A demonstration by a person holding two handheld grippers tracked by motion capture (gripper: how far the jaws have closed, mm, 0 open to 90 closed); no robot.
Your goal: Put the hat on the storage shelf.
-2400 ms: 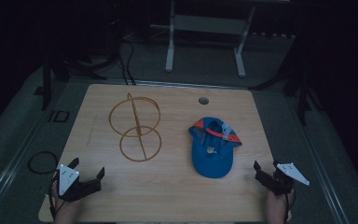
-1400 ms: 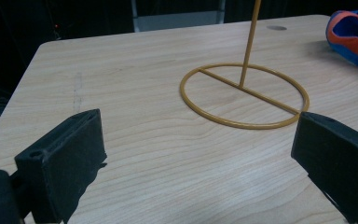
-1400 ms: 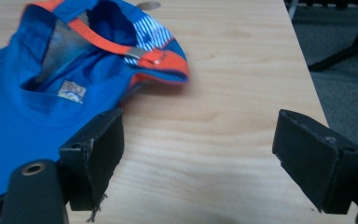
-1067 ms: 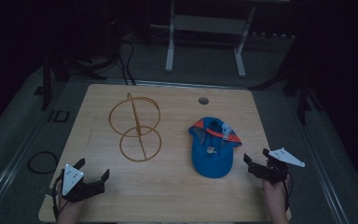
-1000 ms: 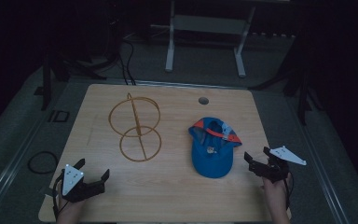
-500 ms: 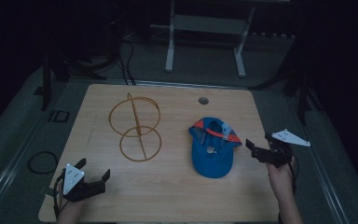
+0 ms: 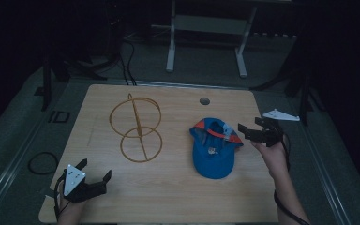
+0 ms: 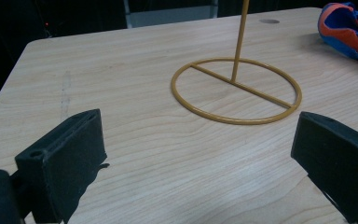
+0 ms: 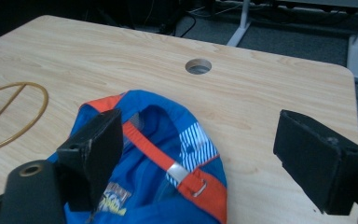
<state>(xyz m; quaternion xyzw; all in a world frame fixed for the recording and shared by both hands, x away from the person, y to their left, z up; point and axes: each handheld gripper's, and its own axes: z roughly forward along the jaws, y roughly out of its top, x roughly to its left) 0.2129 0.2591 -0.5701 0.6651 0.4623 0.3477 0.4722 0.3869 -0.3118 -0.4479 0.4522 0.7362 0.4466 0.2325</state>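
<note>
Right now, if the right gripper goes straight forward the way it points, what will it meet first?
Most likely the blue cap. The right gripper is open, its jaws standing wide on either side of the cap's orange back strap, which lies just ahead. Depth is hard to judge, so it may pass slightly above.

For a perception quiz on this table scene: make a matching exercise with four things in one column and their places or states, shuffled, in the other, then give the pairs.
Things:
1. cap
2. wire stand
3. left gripper
4. right gripper

Places or states:
A. open, at the table's near left corner
B. upright on a ring base, left of centre
C. open, at the cap's strap end
D. blue and orange, lying right of centre

Pairs: 1-D, 2-B, 3-A, 4-C
</note>
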